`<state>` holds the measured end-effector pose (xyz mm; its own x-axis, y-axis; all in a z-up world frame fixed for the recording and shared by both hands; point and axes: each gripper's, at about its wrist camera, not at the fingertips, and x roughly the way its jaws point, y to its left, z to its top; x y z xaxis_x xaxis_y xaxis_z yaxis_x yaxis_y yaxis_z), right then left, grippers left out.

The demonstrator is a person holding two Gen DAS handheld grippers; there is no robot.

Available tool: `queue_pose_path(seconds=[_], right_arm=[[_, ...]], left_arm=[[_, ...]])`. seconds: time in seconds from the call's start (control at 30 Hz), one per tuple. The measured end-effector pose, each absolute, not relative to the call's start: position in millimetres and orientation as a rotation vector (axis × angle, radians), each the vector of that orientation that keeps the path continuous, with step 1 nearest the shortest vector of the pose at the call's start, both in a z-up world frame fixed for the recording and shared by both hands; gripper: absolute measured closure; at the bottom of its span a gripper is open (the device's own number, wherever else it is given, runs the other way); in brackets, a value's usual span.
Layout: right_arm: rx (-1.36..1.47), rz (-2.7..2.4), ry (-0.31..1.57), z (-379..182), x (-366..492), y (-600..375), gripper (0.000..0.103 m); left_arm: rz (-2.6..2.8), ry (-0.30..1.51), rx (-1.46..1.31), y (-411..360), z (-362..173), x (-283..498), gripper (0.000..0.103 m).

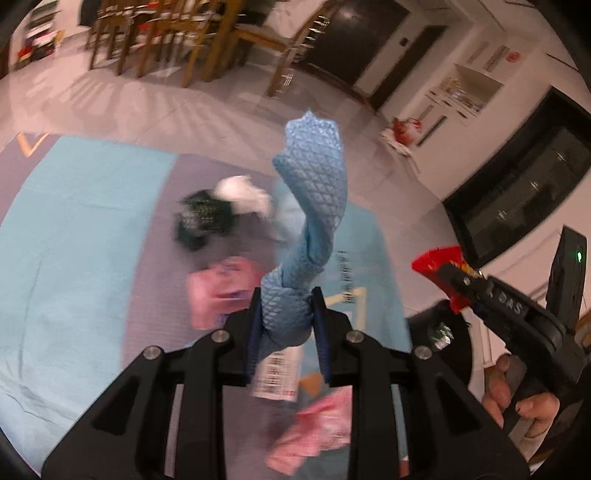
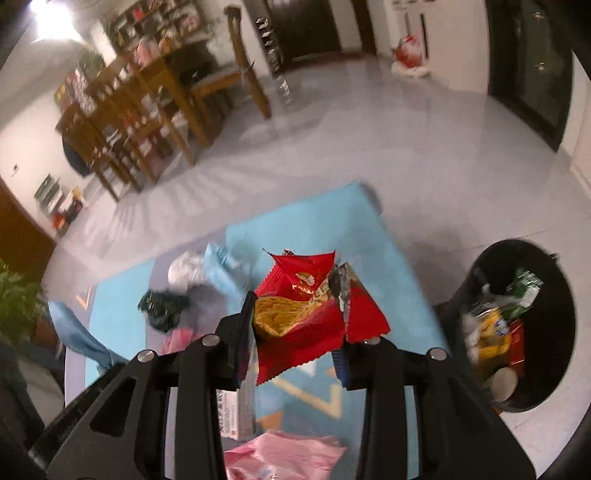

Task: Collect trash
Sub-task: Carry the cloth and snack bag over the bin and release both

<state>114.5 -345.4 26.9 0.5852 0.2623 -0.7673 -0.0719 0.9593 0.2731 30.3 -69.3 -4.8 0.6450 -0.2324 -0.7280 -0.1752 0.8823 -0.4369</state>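
**Both grippers loaded with trash above the floor mat**

In the left wrist view, wooden chairs are seen at the upper left of the frame, on a pale tiled floor. Below them a light-blue and grey mat is spread across the left and centre. On the mat, a dark green crumpled wrapper is seen left of centre, touching a white crumpled tissue, with a pink wrapper just below them. At centre, the left gripper is closed on a blue quilted cloth, which is twisted and rises upward from between the fingers. A white barcoded label and a second pink wrapper are seen beneath the gripper. At the right edge, the right gripper is seen with a red wrapper in it, held by a hand.

In the right wrist view, a wooden dining set is found at the upper left. The dark green wrapper and the white tissue lie on the mat, left of centre. At centre, the right gripper is clamped on a red snack wrapper, torn open and held above the mat. At the lower right, a black trash bin stands on the tiles just beside the mat, with wrappers and other trash already inside.
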Motion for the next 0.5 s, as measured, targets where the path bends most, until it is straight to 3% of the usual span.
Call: queue_pose_path(seconds=[0.23, 0.5], right_arm=[[0.245, 0.030, 0.884, 41.5, 119.8, -411.0, 0.066], [0.340, -0.110, 0.866, 43.6, 112.9, -496.9, 0.066]], left_arm=[[-0.141, 0.847, -0.399, -147.8, 17.7, 60.0, 0.077], [-0.278, 0.903, -0.348, -239.6, 6.0, 97.2, 0.077]])
